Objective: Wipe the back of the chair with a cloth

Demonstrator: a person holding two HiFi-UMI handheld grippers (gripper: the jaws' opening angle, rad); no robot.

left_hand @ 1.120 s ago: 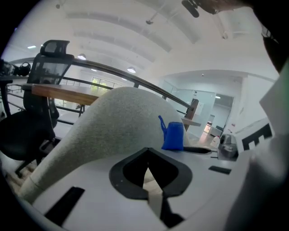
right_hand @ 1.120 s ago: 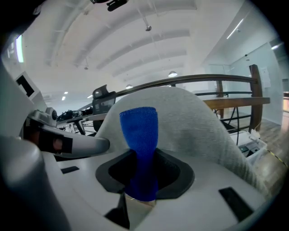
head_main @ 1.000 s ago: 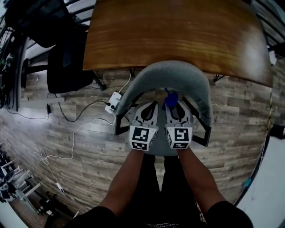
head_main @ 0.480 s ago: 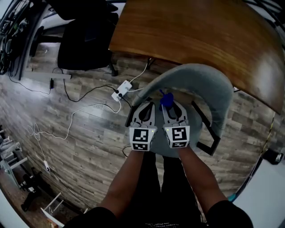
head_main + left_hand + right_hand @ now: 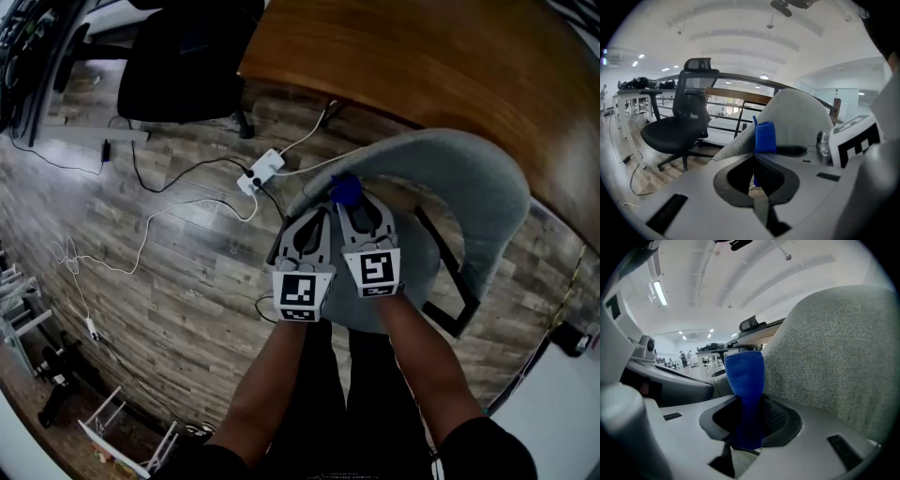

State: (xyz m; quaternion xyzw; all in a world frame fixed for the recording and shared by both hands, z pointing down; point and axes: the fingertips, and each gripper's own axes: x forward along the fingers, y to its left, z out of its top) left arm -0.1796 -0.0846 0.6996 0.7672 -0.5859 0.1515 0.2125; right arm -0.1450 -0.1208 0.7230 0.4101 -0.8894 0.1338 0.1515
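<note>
At the moment of inspection the right gripper [image 5: 744, 397] was clamped on a blue cloth [image 5: 743, 380], the folded fabric standing up out of its closed jaws as a narrow roll. The cloth sat hard beside the grey upholstered chair back [image 5: 834, 357]. The right gripper view showed its edge meeting the weave, though firm contact could not be confirmed. In the head view the cloth lay at the left end of the curved backrest, close under its upper rim, on the side facing the seat [image 5: 417, 272]. The left gripper [image 5: 753, 155] was drawn shut with nothing between its jaws. The blue seen past its tips in the left gripper view was the cloth held by the other tool. Both grippers lay side by side over the seat, nearly touching, their marker cubes toward the person and their jaws pointing at the backrest. The person's forearms [image 5: 272, 394] entered from the bottom of the head view. The chair stood pushed up near a brown wooden table [image 5: 450, 66], whose edge ran just beyond the backrest. A black armrest frame [image 5: 461, 289] was visible on the chair's right side. On the wood-plank floor [image 5: 159, 272] to the left lay a white power strip [image 5: 261, 172] with trailing cables. Beyond it stood a black office chair [image 5: 187, 56].
</note>
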